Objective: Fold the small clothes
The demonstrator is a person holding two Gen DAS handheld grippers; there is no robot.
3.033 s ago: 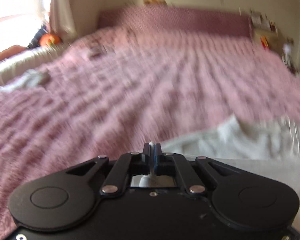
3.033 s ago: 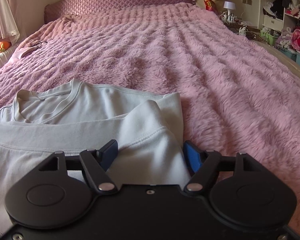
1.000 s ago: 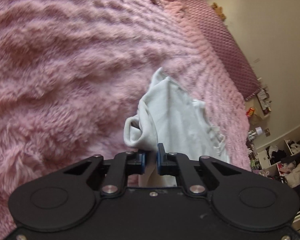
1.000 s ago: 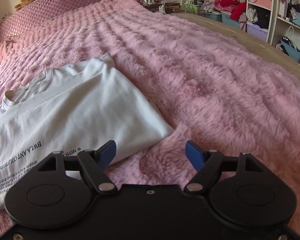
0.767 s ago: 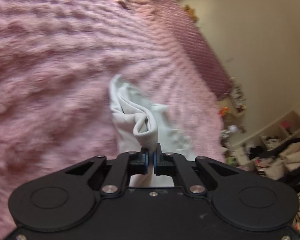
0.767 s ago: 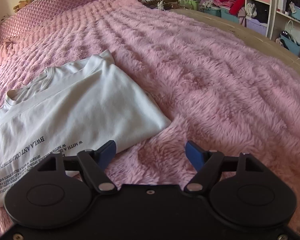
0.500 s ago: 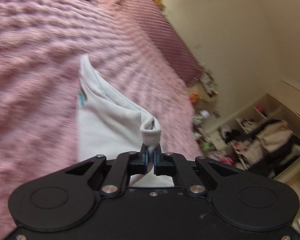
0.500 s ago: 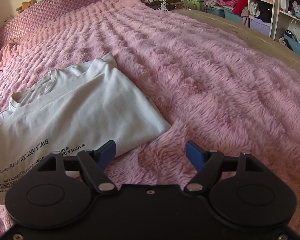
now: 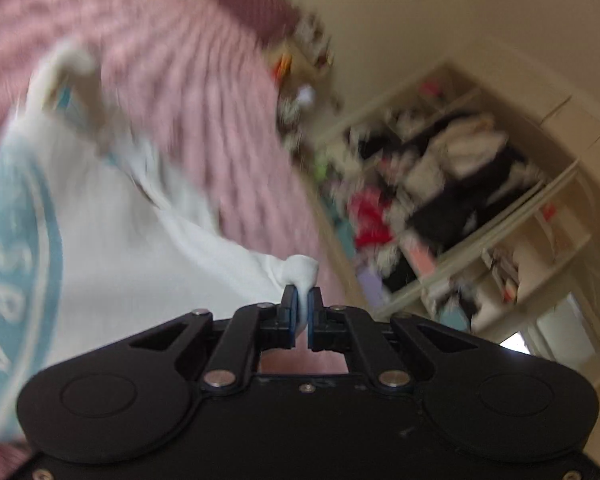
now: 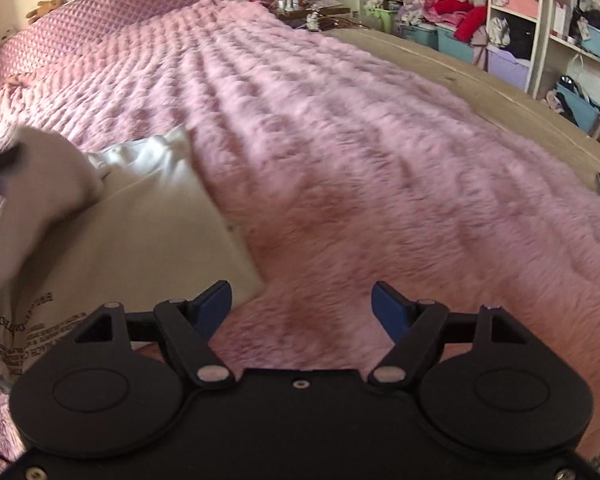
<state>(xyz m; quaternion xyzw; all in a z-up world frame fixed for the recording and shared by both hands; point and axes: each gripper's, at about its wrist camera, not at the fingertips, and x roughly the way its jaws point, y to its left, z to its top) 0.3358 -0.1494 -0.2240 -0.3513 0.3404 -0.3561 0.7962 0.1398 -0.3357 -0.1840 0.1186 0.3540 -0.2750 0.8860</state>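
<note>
Shirt (image 10: 132, 236): white, on the blanket's left part near its front edge, one side lifted off the pile. Small dark print near its left hem; a large blue round print shows on the lifted cloth in the left wrist view, which is blurred.

Left gripper (image 9: 302, 300): jaws closed on a bunched corner of the shirt, held above the bed; cloth runs down and left from the pads.

Right gripper (image 10: 302, 304): jaws wide apart, nothing between them, hanging over bare blanket just right of the shirt's near corner. Left finger close to that corner; contact cannot be told.

Blanket (image 10: 360, 152): pink, furry, covering the bed. Middle and right part bare up to the headboard (image 10: 100, 16).

Bed edge (image 10: 480, 80): pale rim along the right side.

Nightstand (image 10: 312, 8): far right corner, small lamp and clutter on it.

Shelves (image 10: 540, 12): beyond the right edge, packed with clothes and bins, well apart from the shirt.
</note>
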